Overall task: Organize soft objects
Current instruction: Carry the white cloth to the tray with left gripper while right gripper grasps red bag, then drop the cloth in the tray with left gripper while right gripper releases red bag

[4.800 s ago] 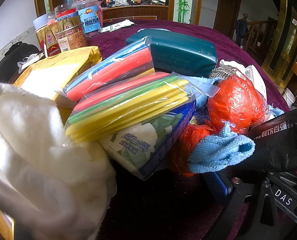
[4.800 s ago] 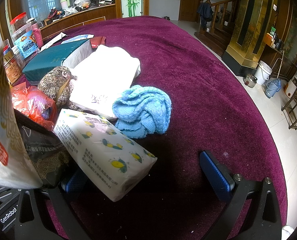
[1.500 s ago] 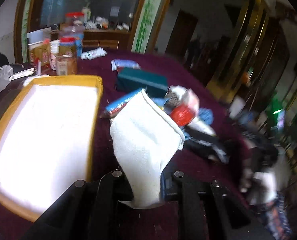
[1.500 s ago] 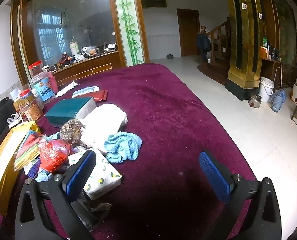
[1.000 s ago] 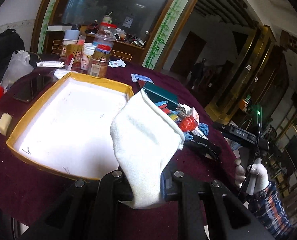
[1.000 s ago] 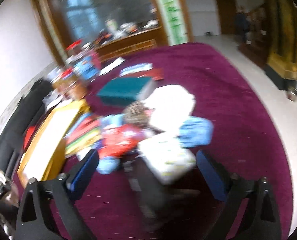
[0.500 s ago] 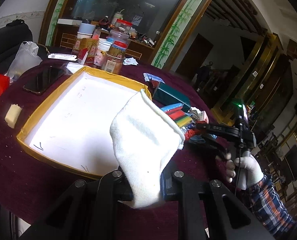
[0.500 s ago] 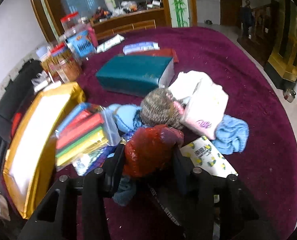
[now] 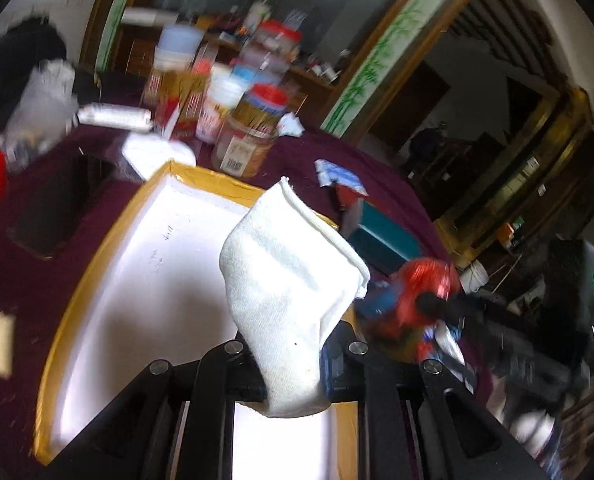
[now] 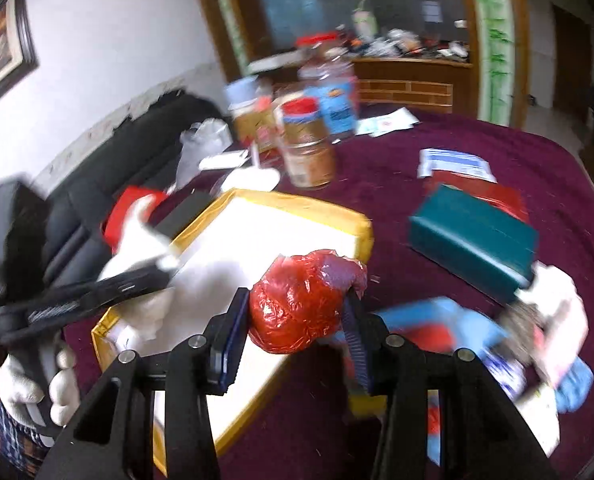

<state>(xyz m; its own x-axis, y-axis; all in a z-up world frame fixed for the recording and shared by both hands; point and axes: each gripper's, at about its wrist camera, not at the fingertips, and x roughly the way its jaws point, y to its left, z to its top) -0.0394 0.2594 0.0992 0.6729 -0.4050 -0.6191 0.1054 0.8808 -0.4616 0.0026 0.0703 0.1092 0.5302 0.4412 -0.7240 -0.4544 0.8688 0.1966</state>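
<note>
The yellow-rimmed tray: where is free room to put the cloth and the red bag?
The tray is mostly bare: its white floor is free from the far rim, near the jars, down to the white cloth. It is crowded right of the tray, around the teal box and the blurred packets.
</note>
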